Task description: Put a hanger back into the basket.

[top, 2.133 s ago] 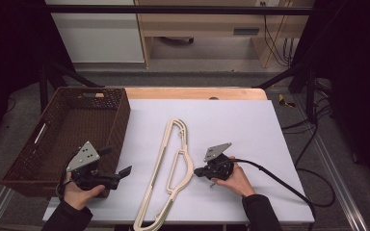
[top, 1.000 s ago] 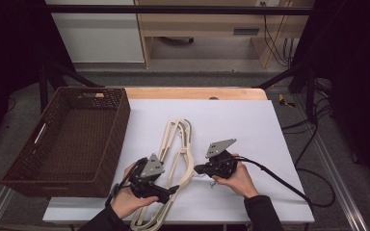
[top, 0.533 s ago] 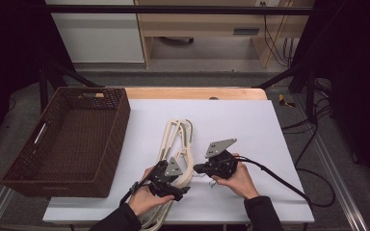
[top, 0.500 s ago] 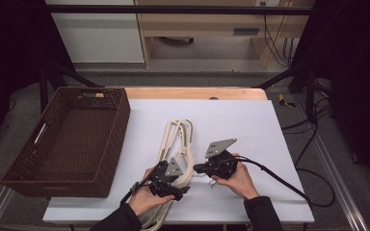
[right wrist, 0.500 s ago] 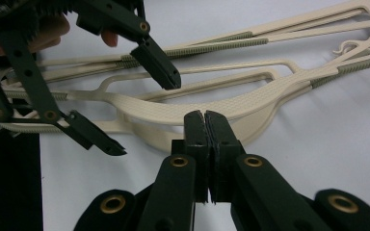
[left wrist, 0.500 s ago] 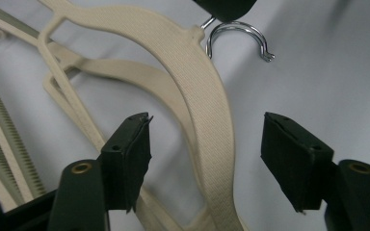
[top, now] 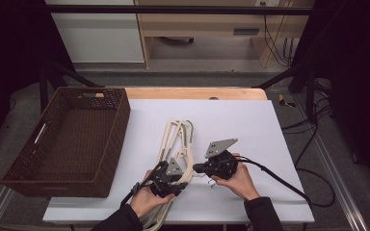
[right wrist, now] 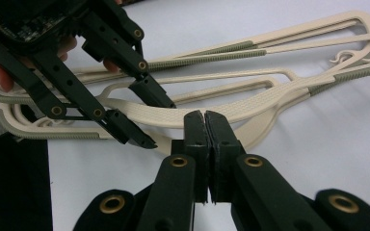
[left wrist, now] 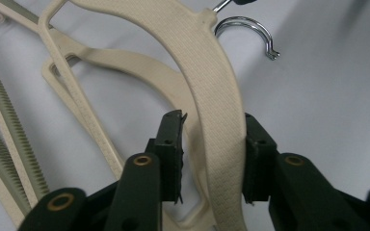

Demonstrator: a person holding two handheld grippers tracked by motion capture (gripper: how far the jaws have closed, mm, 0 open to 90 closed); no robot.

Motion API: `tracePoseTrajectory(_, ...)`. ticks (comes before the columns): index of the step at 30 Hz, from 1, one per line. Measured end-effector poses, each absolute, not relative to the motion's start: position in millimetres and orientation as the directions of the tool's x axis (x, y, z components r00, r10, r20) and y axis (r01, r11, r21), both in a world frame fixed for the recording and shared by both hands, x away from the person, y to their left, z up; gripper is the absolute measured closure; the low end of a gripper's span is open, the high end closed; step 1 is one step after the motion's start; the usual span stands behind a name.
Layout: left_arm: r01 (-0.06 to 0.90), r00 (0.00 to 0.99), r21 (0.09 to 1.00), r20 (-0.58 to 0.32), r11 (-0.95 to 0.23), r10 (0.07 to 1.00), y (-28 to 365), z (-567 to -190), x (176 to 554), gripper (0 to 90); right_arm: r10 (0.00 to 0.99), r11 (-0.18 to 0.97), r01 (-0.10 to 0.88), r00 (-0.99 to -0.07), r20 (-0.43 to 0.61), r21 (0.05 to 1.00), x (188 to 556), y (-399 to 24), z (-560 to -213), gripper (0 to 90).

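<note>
Two hand-held grippers meet over a pile of cream plastic clothes hangers (top: 176, 139) on the white table (top: 250, 125).

The left gripper (left wrist: 212, 144) has its jaws spread either side of the top hanger's broad arm — not clenched. The right gripper (right wrist: 205, 126) is pressed closed at the hanger's neck; what it pinches is hidden. A brown wicker basket (top: 113, 139) sits left of the hangers.

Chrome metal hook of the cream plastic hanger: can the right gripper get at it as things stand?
Probably yes: the chrome metal hook lies exposed on the white table beside the right gripper, whose jaws are shut and would need opening.
</note>
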State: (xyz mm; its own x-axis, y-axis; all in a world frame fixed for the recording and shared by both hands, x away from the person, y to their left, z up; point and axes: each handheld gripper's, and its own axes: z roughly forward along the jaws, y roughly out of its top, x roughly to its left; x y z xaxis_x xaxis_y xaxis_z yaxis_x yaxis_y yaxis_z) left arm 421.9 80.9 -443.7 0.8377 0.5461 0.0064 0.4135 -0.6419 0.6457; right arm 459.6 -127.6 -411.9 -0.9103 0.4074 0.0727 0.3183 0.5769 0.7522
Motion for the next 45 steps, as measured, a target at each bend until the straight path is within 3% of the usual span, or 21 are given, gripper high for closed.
tracePoseTrajectory(2, 0.406, 0.835, 0.651, 0.021, -0.641, 0.550, 78.7, -442.4, 418.6, 74.5, 0.404, 0.581, 0.311, -0.912, 0.065, 0.752, 459.4, -128.1, -411.1, 88.6)
tracePoseTrajectory(8, 0.396, 0.826, 0.647, 0.058, -0.652, 0.560, 75.7, -438.8, 412.2, 75.5, 0.407, 0.560, 0.312, -0.911, 0.074, 0.767, 456.2, -130.7, -405.1, 87.9)
tracePoseTrajectory(13, 0.396, 0.818, 0.650, 0.070, -0.648, 0.570, 77.7, -435.7, 410.2, 76.0, 0.404, 0.495, 0.290, -0.911, 0.079, 0.819, 452.1, -139.5, -392.1, 82.3)
tracePoseTrajectory(21, 0.411, 0.797, 0.677, 0.057, -0.610, 0.601, 95.0, -419.7, 410.4, 77.2, 0.520, 0.341, 0.216, -0.854, 0.007, 0.915, 443.1, -169.4, -365.1, 64.8)
tracePoseTrajectory(27, 0.421, 0.776, 0.699, 0.052, -0.578, 0.628, 109.4, -407.5, 411.2, 79.2, 0.646, 0.255, 0.268, -0.762, 0.043, 0.929, 448.4, -196.0, -368.0, 50.6)
tracePoseTrajectory(37, 0.444, 0.729, 0.729, 0.046, -0.522, 0.683, 133.4, -395.3, 415.9, 85.9, 0.726, 0.249, 0.322, -0.686, 0.044, 0.913, 456.6, -211.9, -389.1, 29.2)
tracePoseTrajectory(45, 0.447, 0.733, 0.748, 0.009, -0.491, 0.681, 144.7, -391.7, 419.4, 86.4, 0.755, 0.247, 0.347, -0.654, 0.045, 0.905, 455.8, -217.7, -395.8, 18.5)
